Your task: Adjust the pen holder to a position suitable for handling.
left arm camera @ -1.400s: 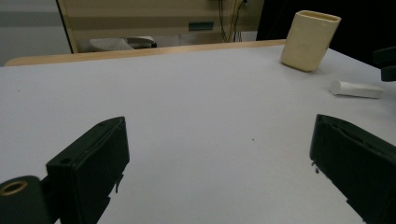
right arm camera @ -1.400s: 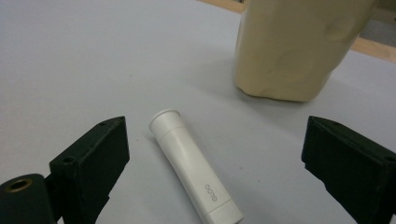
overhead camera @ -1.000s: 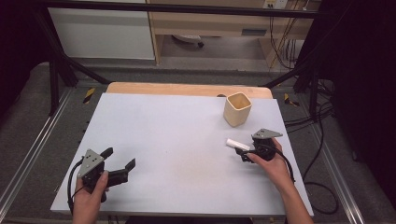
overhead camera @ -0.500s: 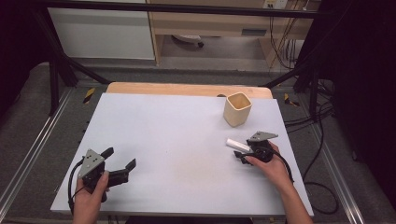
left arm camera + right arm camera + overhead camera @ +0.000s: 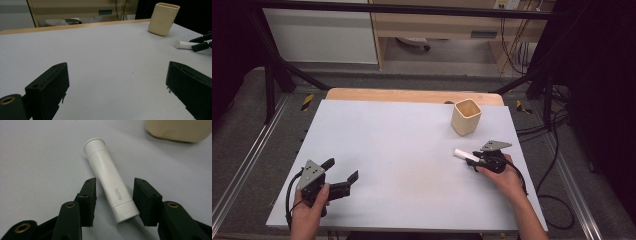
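A white glue stick point(image 5: 110, 185) marked "GLOO" lies flat on the pale table point(image 5: 402, 140) at the right point(image 5: 464, 155). My right gripper point(image 5: 115, 182) straddles its near end. The jaws have just been closing, and a thin gap still shows on each side of the tube. In the high view that gripper point(image 5: 476, 161) rests low on the table in a person's hand. My left gripper point(image 5: 342, 169) sits at the front left, open wide point(image 5: 115, 75) with nothing between its jaws. From there the glue stick point(image 5: 186, 44) shows far off at the right.
A cream square cup point(image 5: 466, 117) stands upright at the back right, just beyond the glue stick point(image 5: 163, 18) point(image 5: 178, 128). A wooden strip point(image 5: 412, 95) runs along the table's far edge. Cables hang off the right side.
The right gripper's jaws have drawn in around the glue stick. Both hands have stayed where they were, and the glue stick has not moved.
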Motion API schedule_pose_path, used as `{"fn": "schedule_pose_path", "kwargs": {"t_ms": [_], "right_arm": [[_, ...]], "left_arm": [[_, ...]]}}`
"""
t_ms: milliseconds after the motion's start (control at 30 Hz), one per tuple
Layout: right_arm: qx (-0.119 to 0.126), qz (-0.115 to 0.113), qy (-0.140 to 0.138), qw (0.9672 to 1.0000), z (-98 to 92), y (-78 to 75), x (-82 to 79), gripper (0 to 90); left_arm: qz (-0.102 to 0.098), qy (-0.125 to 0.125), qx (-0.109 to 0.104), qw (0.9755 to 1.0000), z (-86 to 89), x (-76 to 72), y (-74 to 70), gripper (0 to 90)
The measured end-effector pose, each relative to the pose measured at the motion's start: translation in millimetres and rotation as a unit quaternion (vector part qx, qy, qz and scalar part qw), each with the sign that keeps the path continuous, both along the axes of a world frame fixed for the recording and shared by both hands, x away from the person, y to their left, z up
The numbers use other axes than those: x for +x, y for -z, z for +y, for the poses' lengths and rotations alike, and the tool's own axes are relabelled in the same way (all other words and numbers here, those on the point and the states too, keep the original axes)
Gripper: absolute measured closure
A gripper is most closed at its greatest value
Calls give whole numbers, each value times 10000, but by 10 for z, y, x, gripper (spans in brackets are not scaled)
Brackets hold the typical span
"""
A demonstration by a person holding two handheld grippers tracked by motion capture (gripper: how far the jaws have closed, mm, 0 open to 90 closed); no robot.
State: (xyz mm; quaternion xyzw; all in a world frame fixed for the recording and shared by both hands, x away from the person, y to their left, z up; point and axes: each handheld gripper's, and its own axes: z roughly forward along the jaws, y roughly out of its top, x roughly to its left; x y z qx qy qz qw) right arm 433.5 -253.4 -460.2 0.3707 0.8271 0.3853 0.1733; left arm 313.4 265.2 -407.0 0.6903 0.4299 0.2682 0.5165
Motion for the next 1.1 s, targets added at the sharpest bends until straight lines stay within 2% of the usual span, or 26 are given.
{"fn": "schedule_pose_path", "kwargs": {"t_ms": [300, 567, 700, 933, 967, 1100], "right_arm": [[-27, 9, -179, 9998, 15, -9, -21, 704], [-78, 11, -164, 9998, 31, -21, -22, 710], [-86, 43, -150, 9998, 68, -48, -49, 711], [-26, 47, -208, 9998, 152, -113, -112, 710], [9, 75, -261, 9996, 188, -131, -135, 711], [30, 103, -345, 9993, 259, -153, -167, 711]], "left_arm": [[7, 21, 13, 10000, -11, 2, 4, 50], [4, 46, 60, 10000, -28, 2, 7, 51], [-50, 169, 64, 9998, -56, 0, 3, 54], [-53, 306, 294, 9991, -170, 4, 25, 54], [-91, 344, 401, 9986, -217, 7, 36, 55], [-196, 470, 536, 9973, -298, 2, 46, 53]]}}
